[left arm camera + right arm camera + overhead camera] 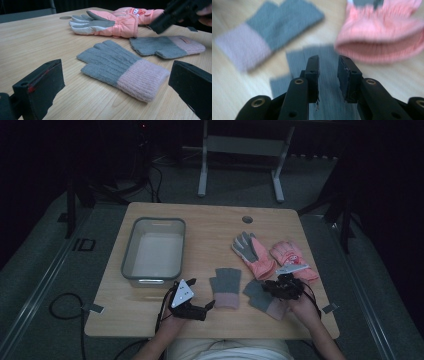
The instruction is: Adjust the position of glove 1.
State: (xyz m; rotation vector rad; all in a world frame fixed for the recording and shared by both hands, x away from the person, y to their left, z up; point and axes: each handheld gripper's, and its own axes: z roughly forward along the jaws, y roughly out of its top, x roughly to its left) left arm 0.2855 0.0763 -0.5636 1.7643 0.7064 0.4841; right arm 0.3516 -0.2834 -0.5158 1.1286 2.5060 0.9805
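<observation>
Two grey knit gloves with pink cuffs lie near the table's front edge. My left gripper (202, 293) stands wide open just left of the first knit glove (226, 287), low to the table, and that glove (117, 67) lies ahead between its spread jaws. My right gripper (267, 286) hovers over the second knit glove (262, 300). In the right gripper view its jaws (328, 62) stand a narrow gap apart with nothing between them, above the blurred grey knit (295, 61). Two pink ski gloves (252, 254) (292, 260) lie behind.
A grey plastic bin (131, 251) stands on the table's left half. A round cable hole (247, 219) sits near the far edge. A white tag (292, 269) lies by the right ski glove. Bare wood stretches between the bin and the gloves.
</observation>
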